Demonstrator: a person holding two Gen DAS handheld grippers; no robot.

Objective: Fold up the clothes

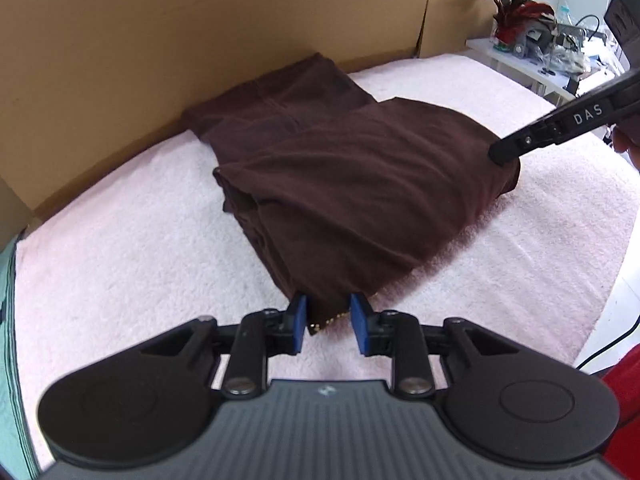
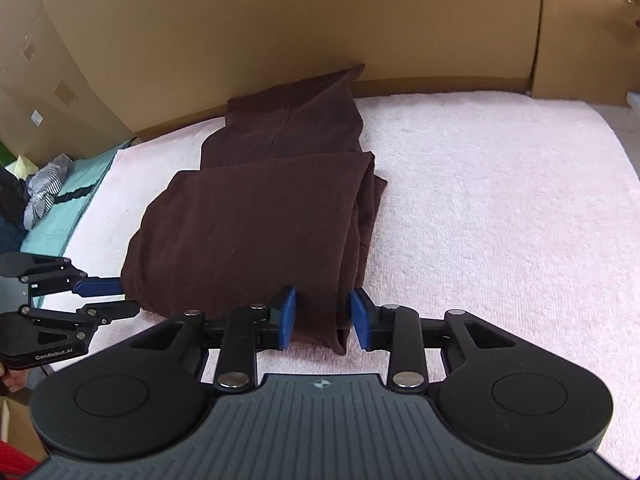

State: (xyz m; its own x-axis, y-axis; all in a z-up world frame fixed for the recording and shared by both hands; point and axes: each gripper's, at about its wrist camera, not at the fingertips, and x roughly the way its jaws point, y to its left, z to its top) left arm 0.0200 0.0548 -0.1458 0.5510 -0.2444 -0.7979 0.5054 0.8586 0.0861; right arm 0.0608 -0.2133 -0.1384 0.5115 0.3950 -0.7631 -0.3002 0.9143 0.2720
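We're mid-fold: the brown garment (image 2: 256, 216) lies half-folded on the pink towel (image 2: 500, 200). Left gripper (image 1: 328, 320) and right gripper (image 2: 323, 316) jaws narrow around its near hem, not clamped. Next we'd pinch, lift, fold forward.

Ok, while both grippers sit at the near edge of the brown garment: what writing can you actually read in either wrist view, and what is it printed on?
"DAS": white letters on the black finger of the right gripper, seen in the left wrist view.
"GenRobot.AI": pale letters on the black body of the left gripper, seen in the right wrist view.
Labels on the cardboard boxes: too small to read.
Brown garment and pink towel: no text visible.
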